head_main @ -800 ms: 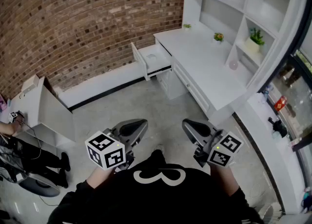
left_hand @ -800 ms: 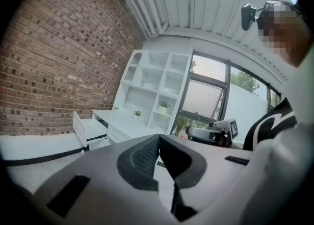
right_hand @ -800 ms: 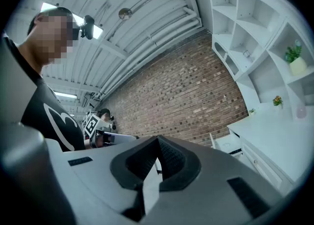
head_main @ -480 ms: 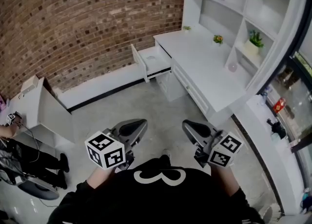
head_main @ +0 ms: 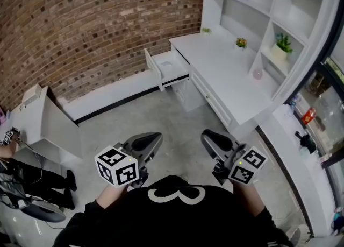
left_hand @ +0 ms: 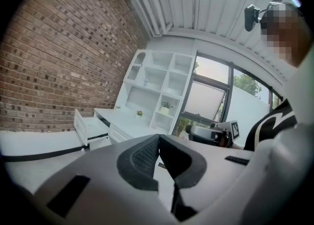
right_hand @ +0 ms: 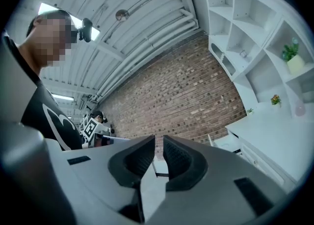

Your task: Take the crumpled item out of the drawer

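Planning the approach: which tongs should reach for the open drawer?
Left, marginally. Left tongs and right tongs are both shut, empty, far off; the drawer lies ahead, slightly toward the left side.

We see a red brick wall [head_main: 97,25] running behind a long white desk [head_main: 231,79], with a white shelf unit [head_main: 252,9] rising above it. On the desk stand a small flowering plant [head_main: 241,41], a pink round object [head_main: 257,72] and, near the wall, a tiny green plant [head_main: 206,29]. A leafy plant in a pale pot [head_main: 281,42] sits in a lower shelf compartment. Across the grey floor [head_main: 161,117], at the left, stands a low white cabinet [head_main: 51,125], with a person in dark clothes [head_main: 37,173] just beside it.
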Demonstrator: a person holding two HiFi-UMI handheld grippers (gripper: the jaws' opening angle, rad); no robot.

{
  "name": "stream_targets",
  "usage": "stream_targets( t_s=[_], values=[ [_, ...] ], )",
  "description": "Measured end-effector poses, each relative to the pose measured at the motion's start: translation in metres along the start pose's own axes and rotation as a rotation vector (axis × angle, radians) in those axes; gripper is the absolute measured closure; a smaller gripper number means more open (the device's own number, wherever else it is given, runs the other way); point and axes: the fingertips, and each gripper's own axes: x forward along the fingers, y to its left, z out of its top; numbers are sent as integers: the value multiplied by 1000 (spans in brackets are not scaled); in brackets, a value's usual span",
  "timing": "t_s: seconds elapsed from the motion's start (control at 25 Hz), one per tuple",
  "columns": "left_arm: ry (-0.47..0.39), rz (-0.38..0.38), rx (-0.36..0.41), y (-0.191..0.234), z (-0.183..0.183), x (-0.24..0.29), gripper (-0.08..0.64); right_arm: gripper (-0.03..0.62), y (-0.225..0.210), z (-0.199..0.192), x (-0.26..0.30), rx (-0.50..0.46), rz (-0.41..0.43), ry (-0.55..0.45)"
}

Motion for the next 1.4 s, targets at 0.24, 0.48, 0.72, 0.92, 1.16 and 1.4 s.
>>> stream_targets(
  t_s=[0.24, 0.48, 0.72, 0.92, 1.16, 1.4],
  values=[
    [16, -9, -1, 7, 1, 18, 557, 416, -20, 2, 6, -23, -27, 15],
    [20, 2, -15, 34, 3, 36, 557, 334, -49, 1, 25, -35, -36, 34],
    [20, 24, -39, 83, 11, 65, 557, 328, -96, 2, 63, -15, -28, 44],
    [21, 36, -73, 143, 32, 98, 557, 327, -146, 9, 112, 24, -39, 55],
    [36, 39, -122, 223, 58, 155, 558, 325, -218, 18, 177, 45, -41, 118],
    [35, 59, -206, 315, 76, 202, 557, 325, -286, 24, 256, 72, -27, 173]
  ],
)
